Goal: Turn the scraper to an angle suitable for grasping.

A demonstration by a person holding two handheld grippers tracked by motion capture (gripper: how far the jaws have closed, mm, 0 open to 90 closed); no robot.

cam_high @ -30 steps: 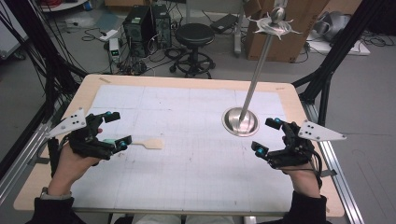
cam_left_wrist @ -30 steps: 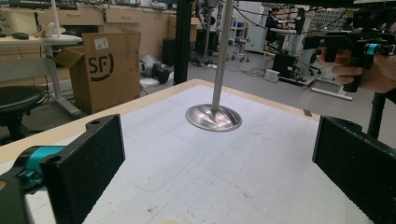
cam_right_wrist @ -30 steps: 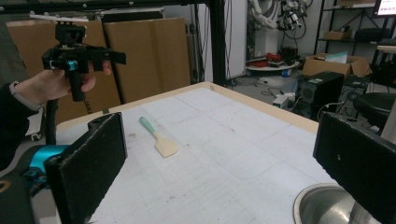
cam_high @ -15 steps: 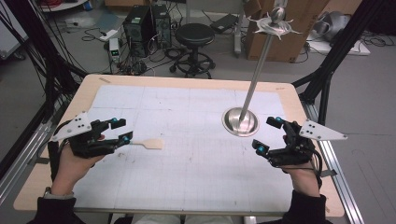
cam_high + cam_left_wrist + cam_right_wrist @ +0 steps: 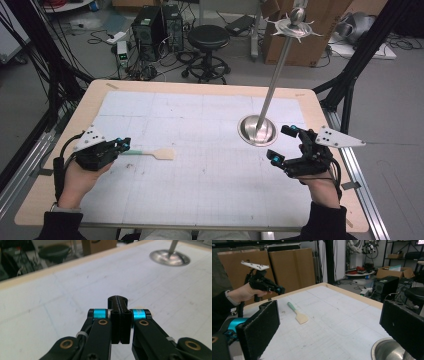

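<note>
Your left gripper (image 5: 123, 145) has just been closing, and now its jaws are shut tight with nothing between them. Your right gripper (image 5: 280, 143) is wide open and holds nothing. The small wooden spatula with the green handle (image 5: 159, 153) lies flat on the white table mat (image 5: 200, 190), just past your left jaws. It looks light and stiff (and thin, so tricky to pinch). Grab the handle end.

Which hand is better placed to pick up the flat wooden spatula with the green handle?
Left: the left tongs are beside the spatula's handle, though just closed on nothing. The open right tongs wait by the round steel base.
</note>
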